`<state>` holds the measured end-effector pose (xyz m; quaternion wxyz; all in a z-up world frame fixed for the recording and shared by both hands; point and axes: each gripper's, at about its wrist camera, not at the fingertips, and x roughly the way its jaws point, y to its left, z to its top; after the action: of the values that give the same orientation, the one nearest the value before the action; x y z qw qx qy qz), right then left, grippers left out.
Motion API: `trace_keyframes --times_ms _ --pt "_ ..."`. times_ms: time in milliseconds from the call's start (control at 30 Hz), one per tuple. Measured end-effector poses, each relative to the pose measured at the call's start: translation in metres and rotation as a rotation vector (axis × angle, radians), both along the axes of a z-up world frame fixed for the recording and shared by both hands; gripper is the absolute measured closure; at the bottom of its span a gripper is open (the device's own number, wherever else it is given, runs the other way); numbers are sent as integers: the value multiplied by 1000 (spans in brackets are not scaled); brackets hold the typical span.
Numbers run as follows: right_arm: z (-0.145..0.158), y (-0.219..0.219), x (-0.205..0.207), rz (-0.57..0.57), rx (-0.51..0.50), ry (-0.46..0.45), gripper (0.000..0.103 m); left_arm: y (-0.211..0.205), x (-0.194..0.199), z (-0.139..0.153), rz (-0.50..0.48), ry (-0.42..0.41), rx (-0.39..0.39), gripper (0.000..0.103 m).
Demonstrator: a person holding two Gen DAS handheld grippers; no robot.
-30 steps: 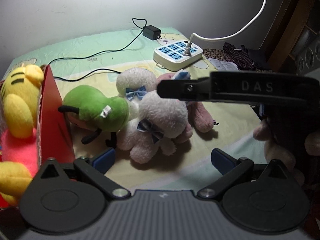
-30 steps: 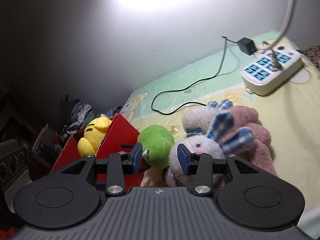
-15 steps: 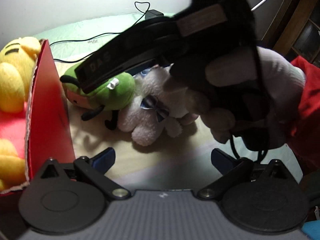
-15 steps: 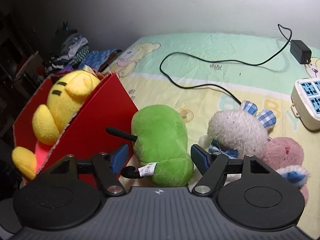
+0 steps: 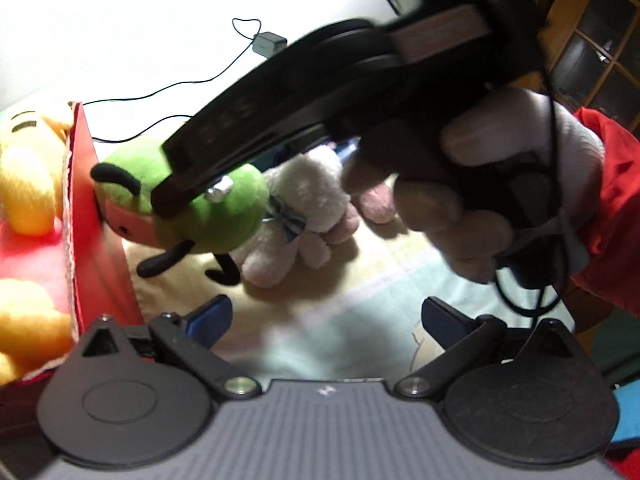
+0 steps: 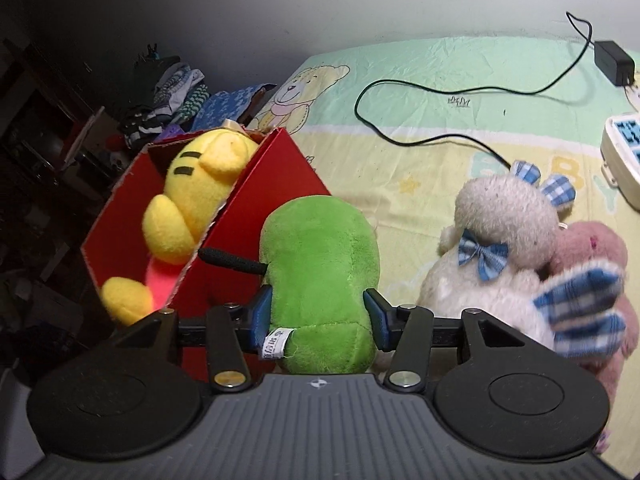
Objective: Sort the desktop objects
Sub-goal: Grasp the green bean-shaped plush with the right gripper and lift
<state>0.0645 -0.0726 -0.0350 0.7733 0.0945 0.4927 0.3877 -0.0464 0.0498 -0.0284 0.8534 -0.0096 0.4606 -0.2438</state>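
A green plush toy (image 6: 320, 248) lies on the bed sheet against the wall of a red box (image 6: 276, 184). My right gripper (image 6: 319, 316) is shut on its lower end, one pad on each side. In the left wrist view the same green toy (image 5: 224, 208) leans on the red box (image 5: 86, 200), with the right gripper's black body and the person's hand (image 5: 460, 208) above it. My left gripper (image 5: 326, 320) hangs open over bare sheet with nothing in it. A yellow plush (image 6: 200, 184) sits inside the box.
A white bunny with blue checked bows (image 6: 500, 216) and a pink plush (image 6: 592, 248) lie right of the green toy. A power strip (image 6: 624, 148), a black adapter (image 6: 614, 62) and its cable lie farther back. Piled clothes (image 6: 172, 92) sit beyond the box.
My right gripper swung left from the bunny to the green toy and narrowed its fingers onto it. In the left wrist view the right gripper and hand came in closer.
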Motion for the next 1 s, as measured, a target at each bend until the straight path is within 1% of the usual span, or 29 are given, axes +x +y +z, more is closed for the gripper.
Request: trace_keyframes --times_ms 133,233,433,600,633,700,767,800,833,867,900,967,1000 --pt "-8 -26 -22 -78 77 130 51 4 -14 -1 -35 8 2 2" --pt "-19 -44 -39 -139 89 196 51 12 -21 -6 -25 35 -9 1" --pt "-55 -83 -72 -290 189 391 48 34 -17 -24 45 136 -118 1" --pt "-75 -109 -92 -408 240 480 42 33 -11 -47 64 222 -199 2" --pt "-76 -113 -95 -424 235 478 41 32 -11 -52 68 240 -215 2" --pt "-72 -121 -100 -450 202 441 38 30 -12 -56 71 271 -243 3" --pt "-65 -128 -103 -473 152 385 39 27 -10 -61 70 284 -265 3" --pt "-61 -131 -105 -484 120 345 42 25 -10 -61 67 287 -270 3" --pt "-58 -132 -106 -488 90 304 47 21 -9 -62 63 285 -273 5" --pt "-54 -134 -106 -488 70 264 50 17 -8 -62 60 281 -274 9" --pt "-50 -134 -106 -488 65 233 57 13 -7 -62 58 280 -271 11" --pt "-47 -134 -106 -487 72 191 62 2 -2 -65 45 285 -271 21" --pt "-47 -134 -105 -492 68 178 63 -3 0 -66 40 282 -266 21"
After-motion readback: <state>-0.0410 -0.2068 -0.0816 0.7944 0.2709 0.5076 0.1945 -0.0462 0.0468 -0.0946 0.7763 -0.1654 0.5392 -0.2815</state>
